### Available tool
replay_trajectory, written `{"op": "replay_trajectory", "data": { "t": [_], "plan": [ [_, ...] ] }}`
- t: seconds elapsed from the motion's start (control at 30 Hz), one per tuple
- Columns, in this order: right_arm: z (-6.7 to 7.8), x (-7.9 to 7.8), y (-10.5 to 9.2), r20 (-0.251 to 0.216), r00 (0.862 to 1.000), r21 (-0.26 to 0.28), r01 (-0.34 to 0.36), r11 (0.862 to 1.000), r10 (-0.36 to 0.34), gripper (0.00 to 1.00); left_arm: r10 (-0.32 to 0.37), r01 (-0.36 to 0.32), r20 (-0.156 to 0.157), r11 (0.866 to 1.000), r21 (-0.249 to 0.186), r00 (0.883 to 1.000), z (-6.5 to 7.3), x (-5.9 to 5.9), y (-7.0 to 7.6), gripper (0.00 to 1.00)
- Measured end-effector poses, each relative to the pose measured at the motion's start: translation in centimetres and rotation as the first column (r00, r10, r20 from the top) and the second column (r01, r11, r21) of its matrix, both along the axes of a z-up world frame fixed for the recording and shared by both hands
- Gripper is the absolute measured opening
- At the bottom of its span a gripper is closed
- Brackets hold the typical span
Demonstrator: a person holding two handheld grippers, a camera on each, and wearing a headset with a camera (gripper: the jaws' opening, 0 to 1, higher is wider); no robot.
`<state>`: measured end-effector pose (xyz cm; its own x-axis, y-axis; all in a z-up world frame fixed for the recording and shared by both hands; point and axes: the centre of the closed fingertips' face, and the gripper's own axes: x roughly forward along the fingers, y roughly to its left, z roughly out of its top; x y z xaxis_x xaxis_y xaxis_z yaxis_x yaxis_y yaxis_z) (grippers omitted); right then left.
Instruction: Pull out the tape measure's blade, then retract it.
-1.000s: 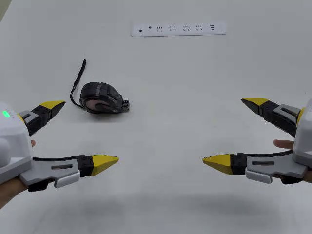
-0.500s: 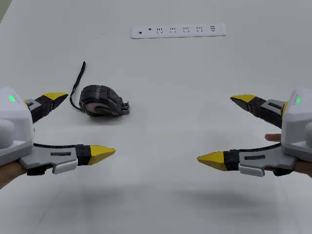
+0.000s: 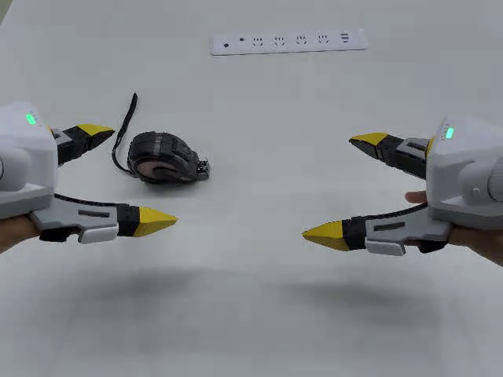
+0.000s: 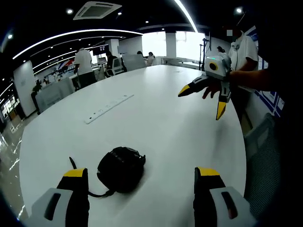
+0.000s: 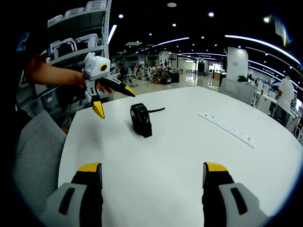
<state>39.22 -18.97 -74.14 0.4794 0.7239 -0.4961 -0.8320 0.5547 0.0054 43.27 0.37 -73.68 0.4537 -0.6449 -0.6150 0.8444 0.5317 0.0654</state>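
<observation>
Black tape measure [image 3: 163, 158] on white table [image 3: 259, 314], blade in | my left gripper [image 3: 142, 176] spread wide, empty | right gripper [image 3: 328, 187] likewise (both well clear) | pull and retract not yet begun.

Your headset camera looks steeply down on the white table [image 3: 259, 314] from close above, while your two gripper views look low across it toward each other, all three sharing the tape measure [image 3: 161, 157] and power strip [image 3: 288, 41].

The black tape measure [image 3: 162, 158] lies on its side on the white table, wrist strap [image 3: 123, 133] trailing, blade retracted.
</observation>
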Motion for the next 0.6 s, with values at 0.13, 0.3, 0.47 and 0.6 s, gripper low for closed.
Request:
{"op": "replay_trajectory", "data": {
  "t": [0.13,0.3,0.47,0.6],
  "plan": [
    [-0.3,0.5,0.5,0.004,1.000,-0.021,-0.026,0.999,0.026,0.88,-0.033,0.033,-0.009,0.999,0.027,0.999,-0.4,0.6,0.1,0.88],
    [-0.7,1.2,1.1,0.012,0.998,-0.049,-0.067,0.997,0.068,0.86,-0.073,0.074,-0.023,0.996,0.058,0.997,-1.0,1.4,0.1,0.84],
    [-1.1,2.0,2.0,0.017,0.995,-0.055,-0.102,0.993,0.103,0.83,-0.114,0.117,-0.042,0.989,0.091,0.993,-1.7,2.0,0.0,0.80],
    [-1.5,2.5,2.9,0.022,0.990,-0.063,-0.137,0.989,0.139,0.81,-0.158,0.162,-0.041,0.979,0.123,0.987,-2.2,2.3,0.0,0.76]
  ]
}}
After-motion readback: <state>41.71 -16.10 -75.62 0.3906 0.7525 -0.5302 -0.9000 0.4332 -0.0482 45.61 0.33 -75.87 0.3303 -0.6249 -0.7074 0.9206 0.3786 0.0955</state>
